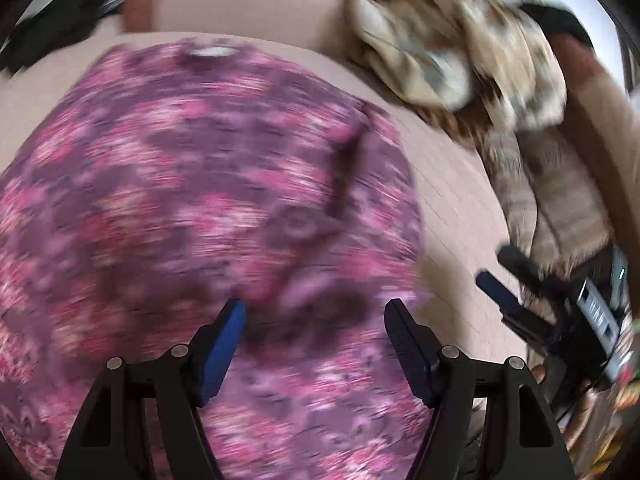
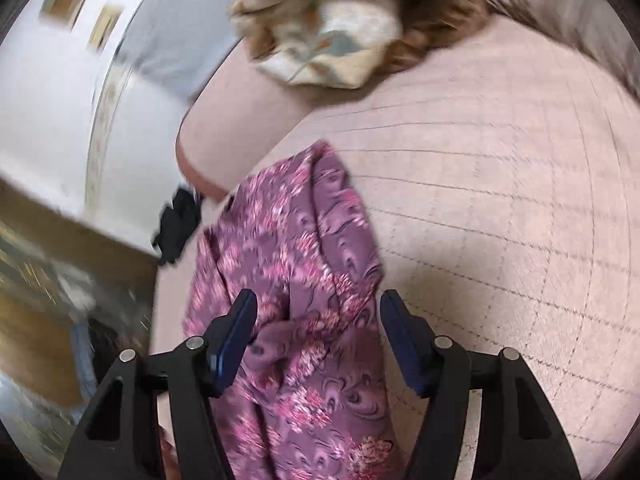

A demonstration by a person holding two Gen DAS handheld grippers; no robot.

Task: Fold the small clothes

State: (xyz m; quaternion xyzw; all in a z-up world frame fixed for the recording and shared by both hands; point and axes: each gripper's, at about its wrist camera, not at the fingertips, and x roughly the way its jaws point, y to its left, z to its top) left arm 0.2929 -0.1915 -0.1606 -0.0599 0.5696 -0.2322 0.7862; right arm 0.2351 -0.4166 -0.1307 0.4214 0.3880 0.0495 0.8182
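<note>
Plenty of bare quilted bed (image 2: 500, 200) right of the purple floral garment (image 2: 304, 280); a beige crumpled heap (image 2: 320, 32) blocks the far edge.

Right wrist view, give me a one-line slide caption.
Open right tool poised over a bunched purple floral garment on a pink quilted bedspread.

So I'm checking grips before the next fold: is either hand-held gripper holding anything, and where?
Nothing is held. The left hand-held gripper and the right hand-held gripper are both open over the purple garment; no pad presses on it.
</note>
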